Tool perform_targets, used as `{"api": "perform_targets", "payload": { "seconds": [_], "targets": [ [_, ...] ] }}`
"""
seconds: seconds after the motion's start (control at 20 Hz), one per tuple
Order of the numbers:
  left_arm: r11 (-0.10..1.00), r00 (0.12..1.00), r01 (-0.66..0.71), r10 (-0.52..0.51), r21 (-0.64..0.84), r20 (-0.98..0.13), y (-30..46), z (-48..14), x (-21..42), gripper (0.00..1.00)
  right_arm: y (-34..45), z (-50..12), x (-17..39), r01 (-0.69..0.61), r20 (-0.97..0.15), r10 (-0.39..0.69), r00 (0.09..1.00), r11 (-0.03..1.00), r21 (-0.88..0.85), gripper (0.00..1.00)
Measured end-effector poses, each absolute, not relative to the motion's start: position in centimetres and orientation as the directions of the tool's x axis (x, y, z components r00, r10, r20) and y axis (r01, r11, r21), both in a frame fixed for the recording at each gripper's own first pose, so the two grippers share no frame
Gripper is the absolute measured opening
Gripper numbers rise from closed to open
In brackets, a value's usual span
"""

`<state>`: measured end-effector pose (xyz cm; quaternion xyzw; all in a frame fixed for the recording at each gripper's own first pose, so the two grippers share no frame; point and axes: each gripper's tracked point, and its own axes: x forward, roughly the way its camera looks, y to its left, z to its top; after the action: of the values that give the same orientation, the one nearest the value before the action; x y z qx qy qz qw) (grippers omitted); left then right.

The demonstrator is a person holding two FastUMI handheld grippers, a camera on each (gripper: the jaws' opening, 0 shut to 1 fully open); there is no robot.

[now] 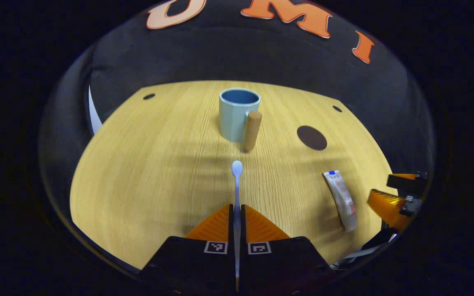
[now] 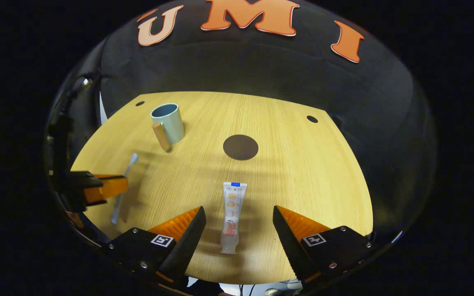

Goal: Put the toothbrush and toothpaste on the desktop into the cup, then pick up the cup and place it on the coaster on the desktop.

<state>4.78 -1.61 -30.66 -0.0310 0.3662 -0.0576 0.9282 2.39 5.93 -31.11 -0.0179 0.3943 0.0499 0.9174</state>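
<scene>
- L gripper (image 1: 237, 213): jaws closed on the brush (image 1: 236, 181), both fingers press its handle; head points fwd toward the cup (image 1: 237, 115).
- R gripper (image 2: 239, 224): wide open, holds nothing; paste (image 2: 232, 216) lies flat on the desk (image 2: 303, 185) between its fingers, not touched, cap end toward the near edge.
- Cup stands upright near the far edge, empty as far as I can see, handle toward the near side.
- Coaster (image 2: 240, 147) is mid-desk, right of the cup, well apart from it, bare.
- Step, I judge: brush into cup, the 1st item. Next move needs to carry the brush over the rim, tip it down, then let go.
- Room: desk betw. brush and cup is free. Paste is near the near edge, so R should close w/o pushing it off.
</scene>
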Motion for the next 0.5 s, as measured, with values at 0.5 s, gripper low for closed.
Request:
{"api": "perform_targets", "payload": {
  "seconds": [0.5],
  "targets": [
    [0.986, 0.934, 0.15, -0.118, 0.071, -0.337, -0.2, -14.2, 4.5, 0.04, 7.6, -38.1, 3.3, -0.155, -0.838, 0.128, 0.53, 0.987, 0.053, 0.84]
  ]
}}
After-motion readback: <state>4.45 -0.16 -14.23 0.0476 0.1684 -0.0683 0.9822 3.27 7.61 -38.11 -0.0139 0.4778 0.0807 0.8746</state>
